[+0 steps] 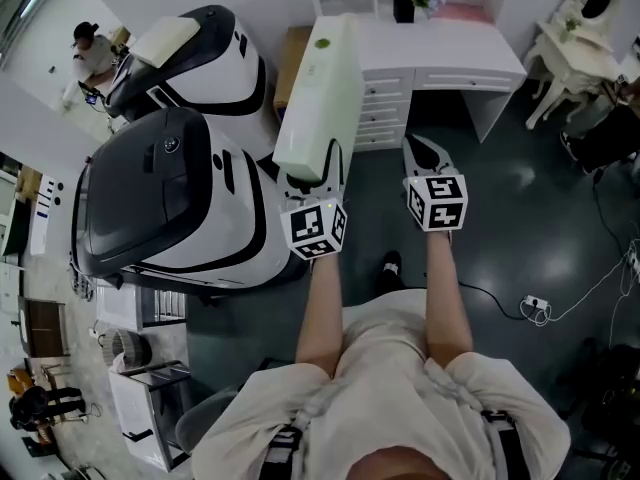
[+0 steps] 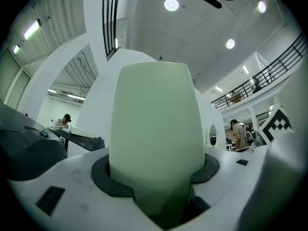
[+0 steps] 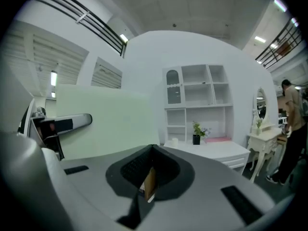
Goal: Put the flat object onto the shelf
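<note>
Bright ceiling lamps (image 2: 172,4); fisheye-warped, dark-cornered edges.

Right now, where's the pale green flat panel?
The panel is clamped in the left gripper, left of centre in head view, pointing toward the white desk.

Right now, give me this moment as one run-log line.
left tongs: shut on pale green flat object | right tongs: shut, empty | white shelf: ahead, object not yet on it
</note>
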`<move>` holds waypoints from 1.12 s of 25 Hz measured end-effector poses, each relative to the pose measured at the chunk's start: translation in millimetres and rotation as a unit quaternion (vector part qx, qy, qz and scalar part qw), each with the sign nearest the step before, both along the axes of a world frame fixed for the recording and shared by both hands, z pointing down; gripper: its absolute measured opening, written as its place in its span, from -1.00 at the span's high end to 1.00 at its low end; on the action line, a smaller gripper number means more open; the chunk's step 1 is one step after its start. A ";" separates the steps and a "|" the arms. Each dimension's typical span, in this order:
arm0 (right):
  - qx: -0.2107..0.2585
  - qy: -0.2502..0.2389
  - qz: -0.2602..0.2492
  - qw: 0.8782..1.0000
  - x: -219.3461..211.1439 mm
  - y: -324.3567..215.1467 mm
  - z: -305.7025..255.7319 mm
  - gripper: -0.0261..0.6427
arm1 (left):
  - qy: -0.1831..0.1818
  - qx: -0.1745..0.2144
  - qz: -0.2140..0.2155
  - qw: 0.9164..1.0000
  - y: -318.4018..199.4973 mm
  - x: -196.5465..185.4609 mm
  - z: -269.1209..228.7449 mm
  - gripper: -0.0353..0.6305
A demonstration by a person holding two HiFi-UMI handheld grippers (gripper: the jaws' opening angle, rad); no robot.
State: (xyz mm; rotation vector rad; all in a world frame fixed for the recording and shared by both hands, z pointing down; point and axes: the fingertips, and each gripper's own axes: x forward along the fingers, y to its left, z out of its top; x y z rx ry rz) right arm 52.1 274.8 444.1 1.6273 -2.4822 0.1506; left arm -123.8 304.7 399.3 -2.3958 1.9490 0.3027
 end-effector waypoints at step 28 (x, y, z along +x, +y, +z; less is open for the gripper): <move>0.007 -0.068 -0.042 0.997 87.7 -187.1 3.1 0.72 | -0.010 -0.018 0.004 1.000 -186.3 59.8 1.3 0.07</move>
